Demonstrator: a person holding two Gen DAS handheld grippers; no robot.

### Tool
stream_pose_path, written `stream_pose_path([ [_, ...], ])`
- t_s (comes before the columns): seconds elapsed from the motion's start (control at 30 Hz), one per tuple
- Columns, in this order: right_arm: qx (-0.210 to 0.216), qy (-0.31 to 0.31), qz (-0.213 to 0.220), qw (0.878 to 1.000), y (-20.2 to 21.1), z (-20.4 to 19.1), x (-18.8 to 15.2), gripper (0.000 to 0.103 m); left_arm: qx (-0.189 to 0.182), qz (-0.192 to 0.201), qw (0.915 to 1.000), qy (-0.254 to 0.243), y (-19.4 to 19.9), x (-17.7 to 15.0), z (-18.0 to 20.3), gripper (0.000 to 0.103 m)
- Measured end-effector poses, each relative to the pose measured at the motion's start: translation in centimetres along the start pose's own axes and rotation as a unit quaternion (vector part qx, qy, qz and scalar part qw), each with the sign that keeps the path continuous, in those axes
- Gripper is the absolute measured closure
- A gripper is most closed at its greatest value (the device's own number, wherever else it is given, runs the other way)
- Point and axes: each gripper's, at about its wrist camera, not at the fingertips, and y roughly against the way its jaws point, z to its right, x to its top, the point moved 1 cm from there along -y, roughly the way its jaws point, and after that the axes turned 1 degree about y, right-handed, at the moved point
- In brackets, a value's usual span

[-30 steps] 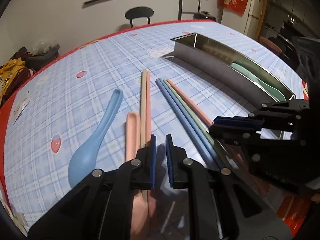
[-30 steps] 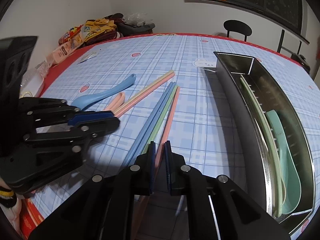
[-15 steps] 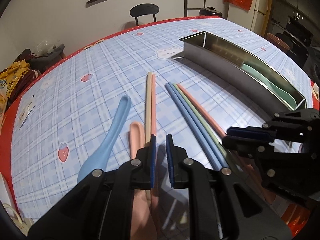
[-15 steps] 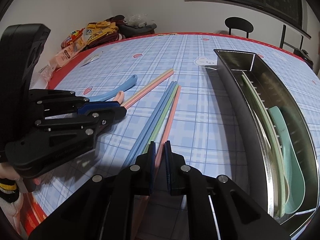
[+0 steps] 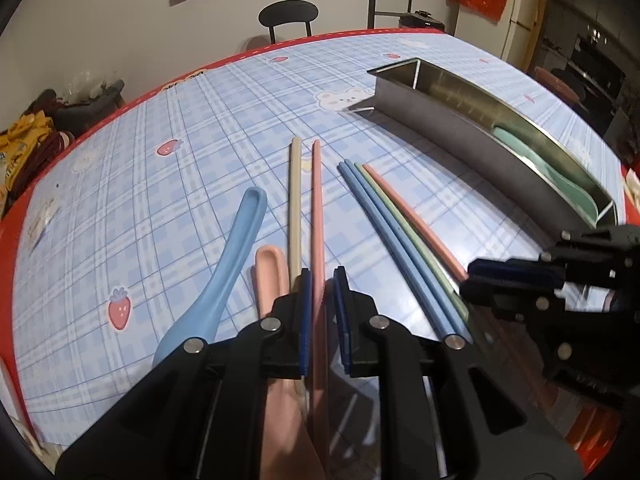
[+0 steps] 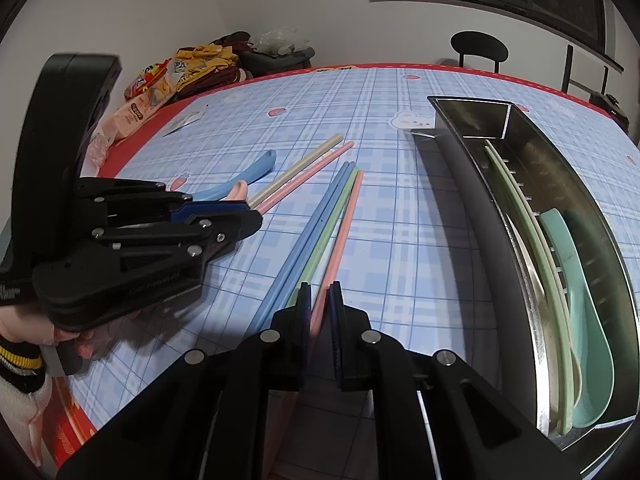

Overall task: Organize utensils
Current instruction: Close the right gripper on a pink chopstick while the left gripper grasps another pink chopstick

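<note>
Inside metal tray (image 6: 472, 168): green spoon (image 6: 576, 280) and chopsticks; on surface (image 5: 160, 208): two spoons, six chopsticks, each hand-held gripper, left (image 5: 320, 280) and right (image 6: 319, 294), nearly closed around a pink chopstick.

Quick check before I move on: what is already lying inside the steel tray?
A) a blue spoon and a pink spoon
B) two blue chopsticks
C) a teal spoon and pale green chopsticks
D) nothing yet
C: in the right wrist view the steel tray holds a teal spoon beside pale green chopsticks.
</note>
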Motion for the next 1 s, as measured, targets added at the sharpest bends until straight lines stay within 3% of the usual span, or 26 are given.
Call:
stream_pose_path([
  [0.27,-0.012,0.012,-0.002,1.000,-0.1,-0.5,0.1,0.093,0.025,0.007,0.9994,-0.021,1.3,-2.1,1.4,0.093],
  [0.6,-0.004,0.004,-0.002,1.000,-0.4,-0.2,0.3,0.093,0.035,0.004,0.9990,-0.029,-0.1,0.0,1.8,0.093],
  [0.87,-0.007,0.004,-0.001,1.000,-0.4,-0.4,0.3,0.093,0.072,0.018,0.9957,-0.055,-0.3,0.0,2.9,0.094],
  [1.0,0.000,-0.006,0.002,1.000,-0.3,0.1,0.2,0.095,0.044,0.013,0.9985,-0.028,0.3,-0.2,2.1,0.093],
])
